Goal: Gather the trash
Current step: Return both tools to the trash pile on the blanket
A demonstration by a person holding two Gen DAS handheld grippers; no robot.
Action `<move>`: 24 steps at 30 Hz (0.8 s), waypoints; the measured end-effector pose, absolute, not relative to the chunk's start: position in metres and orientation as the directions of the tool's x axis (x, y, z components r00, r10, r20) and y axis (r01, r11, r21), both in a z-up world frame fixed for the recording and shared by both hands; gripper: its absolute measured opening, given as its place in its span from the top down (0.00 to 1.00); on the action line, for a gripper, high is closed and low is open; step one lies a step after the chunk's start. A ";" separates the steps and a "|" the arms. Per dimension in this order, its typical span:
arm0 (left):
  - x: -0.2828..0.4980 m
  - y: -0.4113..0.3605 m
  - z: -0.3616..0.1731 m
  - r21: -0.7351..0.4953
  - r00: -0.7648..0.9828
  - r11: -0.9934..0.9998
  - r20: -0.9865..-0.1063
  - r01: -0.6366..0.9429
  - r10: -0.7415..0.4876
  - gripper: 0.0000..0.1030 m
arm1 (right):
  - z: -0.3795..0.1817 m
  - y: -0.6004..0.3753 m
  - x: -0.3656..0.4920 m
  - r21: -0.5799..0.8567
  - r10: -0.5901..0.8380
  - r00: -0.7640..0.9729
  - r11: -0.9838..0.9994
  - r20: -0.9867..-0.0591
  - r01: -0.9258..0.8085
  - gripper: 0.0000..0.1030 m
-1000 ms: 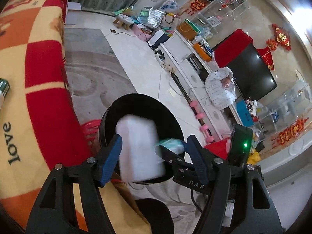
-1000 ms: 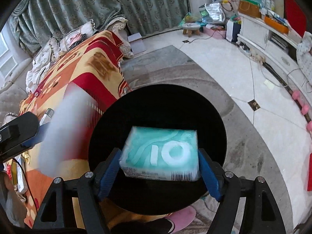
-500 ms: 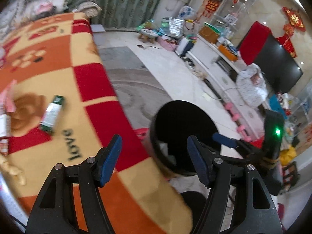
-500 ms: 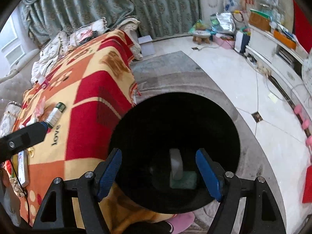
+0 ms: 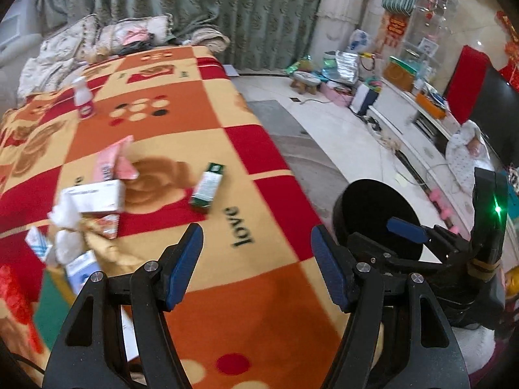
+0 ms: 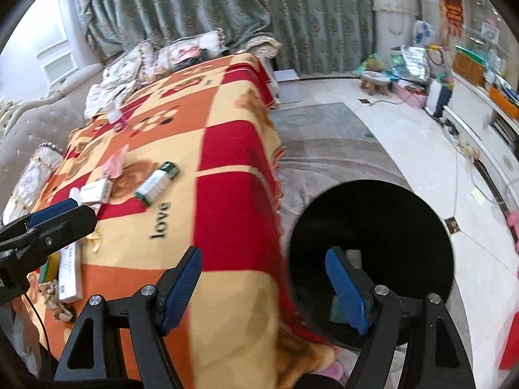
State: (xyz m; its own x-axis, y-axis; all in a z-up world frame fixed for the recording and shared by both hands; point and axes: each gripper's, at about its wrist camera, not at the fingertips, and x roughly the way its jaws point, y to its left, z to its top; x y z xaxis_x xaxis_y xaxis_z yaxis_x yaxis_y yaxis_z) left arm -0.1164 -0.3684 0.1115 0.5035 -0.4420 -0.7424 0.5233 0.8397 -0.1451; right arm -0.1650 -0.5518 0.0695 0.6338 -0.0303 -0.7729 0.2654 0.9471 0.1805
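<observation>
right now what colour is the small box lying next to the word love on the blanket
Green and white small box, with dark green ends; clearest in the left wrist view.

Daylight is filling both views evenly; shadows are staying soft. A window (image 6: 55, 52) at upper left of the right wrist view is glowing, washed out. Pale floor tiles (image 6: 418, 149) are throwing a mild sheen. The bin (image 6: 369, 259) interior is reading pure black, detail nearly lost. Motion blur is smearing the patterned blanket (image 5: 227, 149), worst at lower left of the left wrist view, where the litter is turning soft. Fisheye bending is curving the curtains (image 5: 194, 3) and the edges; dark vignette is rounding every corner.
</observation>
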 end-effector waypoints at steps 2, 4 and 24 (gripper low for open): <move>-0.116 -0.356 0.112 -0.151 0.505 0.847 -0.744 0.509 -0.436 0.34 | 0.071 -0.538 -0.159 0.182 -0.012 0.637 0.954 -0.771 0.238 0.26; -0.117 -0.340 0.112 -0.145 0.519 0.859 -0.744 0.490 -0.421 0.34 | 0.072 -0.527 -0.154 0.183 0.003 0.639 0.959 -0.769 0.215 0.26; -0.112 -0.183 0.114 -0.043 0.652 0.962 -0.728 0.269 -0.215 0.34 | 0.079 -0.389 -0.096 0.149 0.151 0.631 0.987 -0.761 -0.056 0.26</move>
State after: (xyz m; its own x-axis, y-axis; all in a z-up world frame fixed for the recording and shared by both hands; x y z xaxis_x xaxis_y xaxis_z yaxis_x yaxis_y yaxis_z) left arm -0.1119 -0.1833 0.1139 0.6515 -0.2146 -0.7276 0.2690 0.9622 -0.0430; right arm -0.0958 -0.3891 0.0792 0.6309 0.1507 -0.7610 -0.0558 0.9872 0.1493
